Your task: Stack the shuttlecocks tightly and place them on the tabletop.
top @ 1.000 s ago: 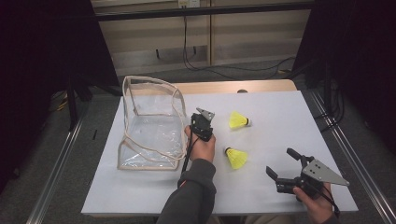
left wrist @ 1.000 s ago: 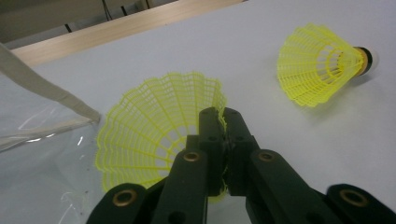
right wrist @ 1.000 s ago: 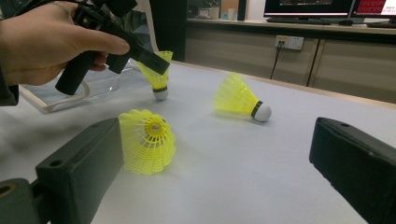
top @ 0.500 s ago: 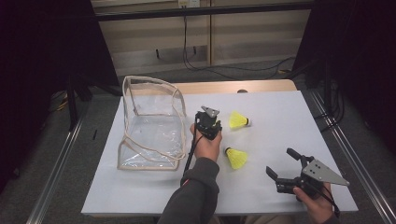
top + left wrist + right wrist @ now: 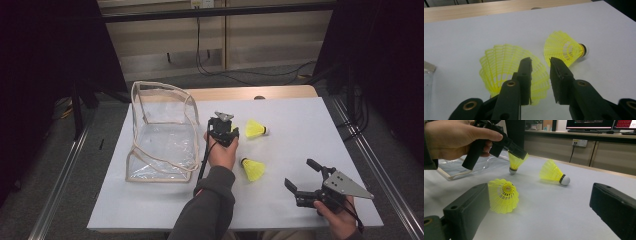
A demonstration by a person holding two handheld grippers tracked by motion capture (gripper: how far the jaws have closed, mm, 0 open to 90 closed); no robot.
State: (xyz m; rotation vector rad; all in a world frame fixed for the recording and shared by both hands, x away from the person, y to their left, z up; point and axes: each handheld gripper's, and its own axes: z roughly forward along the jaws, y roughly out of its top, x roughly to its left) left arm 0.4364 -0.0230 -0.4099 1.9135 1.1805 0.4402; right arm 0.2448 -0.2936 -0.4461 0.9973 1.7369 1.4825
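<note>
Three yellow shuttlecocks are on the white table (image 5: pixel 300 110). One shuttlecock (image 5: pixel 514 162) stands on its cork under my left gripper (image 5: pixel 541 61), also seen as the left gripper (image 5: pixel 226 134) in the high view. Its jaws have just been opening and stand apart, with the skirt's rim (image 5: pixel 506 62) between them and against the left jaw, not pinched. A second shuttlecock (image 5: pixel 256 129) lies on its side just right of it. The third shuttlecock (image 5: pixel 253 169) lies nearer me. My right gripper (image 5: pixel 299 173) is wide open at the front right, facing that third shuttlecock (image 5: pixel 503 196), with nothing between its jaws.
A clear plastic bag (image 5: pixel 160 135) with beige trim stands open on the left part of the table, right beside the left hand (image 5: pixel 220 155). A wooden strip (image 5: pixel 240 93) runs along the table's far edge. Metal rails (image 5: pixel 370 165) flank the table.
The left gripper has shifted a little to the right, away from the bag. The right gripper and the two lying shuttlecocks have not moved.
</note>
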